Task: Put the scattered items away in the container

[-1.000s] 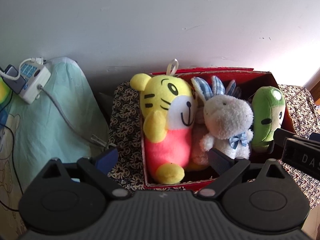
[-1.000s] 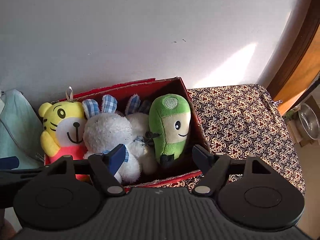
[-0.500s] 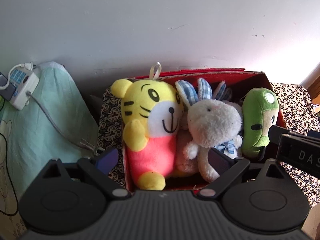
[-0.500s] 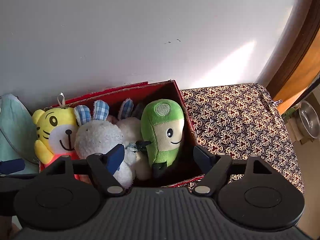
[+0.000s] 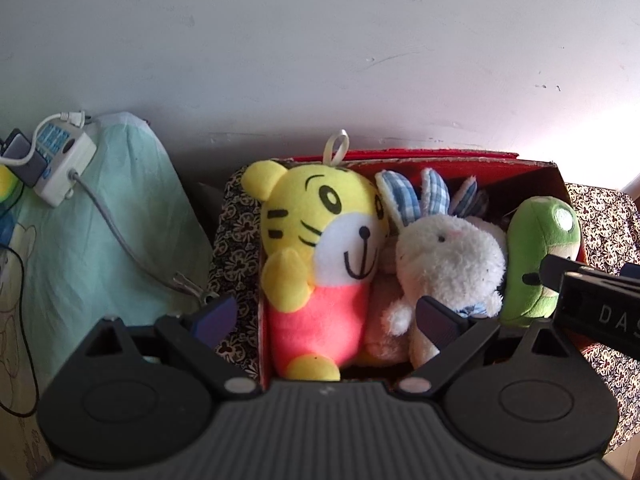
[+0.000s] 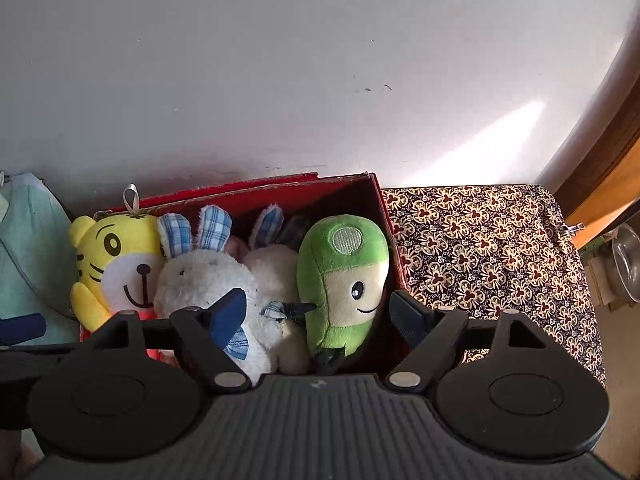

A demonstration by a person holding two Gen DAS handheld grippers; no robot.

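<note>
A red box point(image 5: 536, 178) point(image 6: 280, 196) stands against the wall and holds several plush toys side by side. These are a yellow tiger point(image 5: 320, 248) point(image 6: 112, 264), a white rabbit point(image 5: 448, 264) point(image 6: 204, 280) with blue checked ears, a second rabbit point(image 6: 272, 264) behind it, and a green doll point(image 5: 536, 252) point(image 6: 344, 280). My left gripper point(image 5: 326, 320) is open and empty in front of the tiger. My right gripper point(image 6: 320, 314) is open and empty in front of the green doll. Its body shows at the right of the left wrist view point(image 5: 592, 304).
The box sits on a dark floral cloth point(image 6: 480, 248) point(image 5: 236, 240). A pale green cloth point(image 5: 100, 232) with a white power strip point(image 5: 60, 160) and cable lies to the left. A wooden frame point(image 6: 608, 176) and metal bowl point(image 6: 628, 264) are at the right.
Both grippers have drifted so the box and toys shifted in view; both stay open and empty. The toys in the box have not moved.
</note>
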